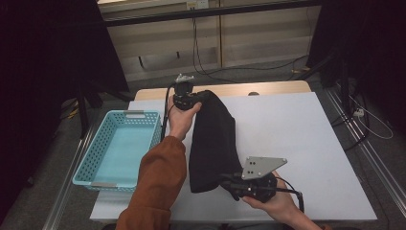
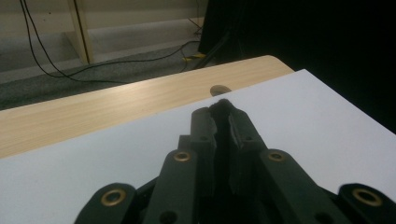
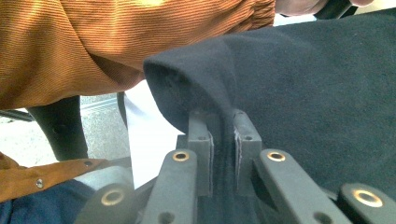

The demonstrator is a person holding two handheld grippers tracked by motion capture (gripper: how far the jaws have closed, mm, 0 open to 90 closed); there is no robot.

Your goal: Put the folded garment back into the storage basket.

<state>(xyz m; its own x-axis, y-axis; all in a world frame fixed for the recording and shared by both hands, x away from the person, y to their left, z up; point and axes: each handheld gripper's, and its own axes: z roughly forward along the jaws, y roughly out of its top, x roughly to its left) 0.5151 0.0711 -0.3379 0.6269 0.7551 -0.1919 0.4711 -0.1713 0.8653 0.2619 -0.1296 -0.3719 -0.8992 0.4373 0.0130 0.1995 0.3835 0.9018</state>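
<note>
Black soft fabric garment [image 1: 213,139] lies stretched lengthwise across the white-covered counter [image 1: 297,139], far end lifted. Left gripper [image 2: 223,109] is clamped on a fold of its far edge; right gripper [image 3: 223,122] is clamped on its near edge, cloth bunched between the jaws. Light blue perforated plastic basket [image 1: 98,155] sits left of the garment, beside the orange corduroy sleeve [image 1: 155,184].

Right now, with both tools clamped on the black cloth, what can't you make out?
- Black cloth: what garment it is; bunched, high view.
- Right tool: tips buried in cloth folds, high view.
- Left tool: how much cloth it holds; jaws cover it, left gripper view.
- Blue basket: near corner behind the orange sleeve.
</note>
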